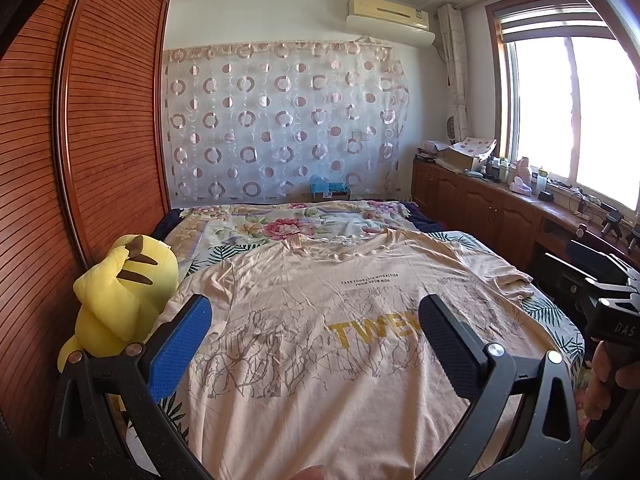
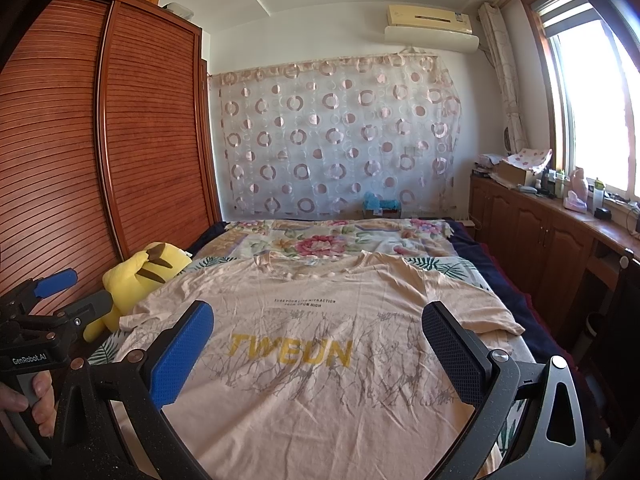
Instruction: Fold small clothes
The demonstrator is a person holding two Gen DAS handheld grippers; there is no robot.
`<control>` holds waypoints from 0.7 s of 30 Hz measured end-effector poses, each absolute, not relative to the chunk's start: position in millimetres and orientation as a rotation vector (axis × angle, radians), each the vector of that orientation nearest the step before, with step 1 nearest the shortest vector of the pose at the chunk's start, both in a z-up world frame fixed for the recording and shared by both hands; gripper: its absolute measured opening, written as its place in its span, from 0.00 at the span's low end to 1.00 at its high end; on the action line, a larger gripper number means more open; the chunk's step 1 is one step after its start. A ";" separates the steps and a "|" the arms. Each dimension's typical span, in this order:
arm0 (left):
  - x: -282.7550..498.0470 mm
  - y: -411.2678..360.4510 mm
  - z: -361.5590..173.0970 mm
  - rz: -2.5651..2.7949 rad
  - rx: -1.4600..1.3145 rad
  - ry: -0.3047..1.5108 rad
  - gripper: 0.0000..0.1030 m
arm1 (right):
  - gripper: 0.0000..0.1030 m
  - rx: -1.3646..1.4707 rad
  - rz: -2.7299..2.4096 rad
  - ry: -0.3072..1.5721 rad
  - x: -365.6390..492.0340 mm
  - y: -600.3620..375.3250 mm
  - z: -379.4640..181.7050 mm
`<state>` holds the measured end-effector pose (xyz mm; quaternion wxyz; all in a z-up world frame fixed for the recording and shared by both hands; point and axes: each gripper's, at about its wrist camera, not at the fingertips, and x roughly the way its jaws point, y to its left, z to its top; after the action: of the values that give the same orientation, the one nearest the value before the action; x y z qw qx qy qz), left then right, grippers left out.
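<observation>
A pale peach T-shirt (image 1: 320, 344) (image 2: 320, 380) with yellow letters and grey branch print lies spread flat, front up, on the bed, its collar at the far end. My left gripper (image 1: 316, 312) hovers open above the shirt's lower half, nothing between its fingers. My right gripper (image 2: 318, 320) is also open over the shirt, empty. In the right wrist view the left gripper (image 2: 56, 284) shows at the left edge, held by a hand (image 2: 24, 404). In the left wrist view the right gripper's body (image 1: 608, 304) shows at the right edge.
A yellow plush toy (image 1: 124, 296) (image 2: 140, 276) lies at the shirt's left sleeve, against the wooden wardrobe (image 1: 80, 140). A floral quilt (image 1: 288, 228) covers the bed's far end. Low wooden cabinets (image 2: 532, 224) with clutter run under the window on the right.
</observation>
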<state>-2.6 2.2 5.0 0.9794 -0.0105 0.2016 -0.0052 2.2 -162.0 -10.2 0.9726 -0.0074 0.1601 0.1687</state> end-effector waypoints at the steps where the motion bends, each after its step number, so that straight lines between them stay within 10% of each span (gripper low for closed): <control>1: -2.9 2.0 4.5 -0.009 -0.024 0.412 1.00 | 1.00 -0.015 0.343 0.325 2.9 -161.6 -10.9; 21: 32.1 92.9 -53.0 0.132 -0.060 0.577 1.00 | 1.00 -0.069 0.481 0.479 45.4 -147.1 -35.8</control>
<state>32.1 92.9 -53.0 0.9561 -0.0297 0.2843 0.0650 45.4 -147.1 -35.8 0.9424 -0.0336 0.2348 0.2360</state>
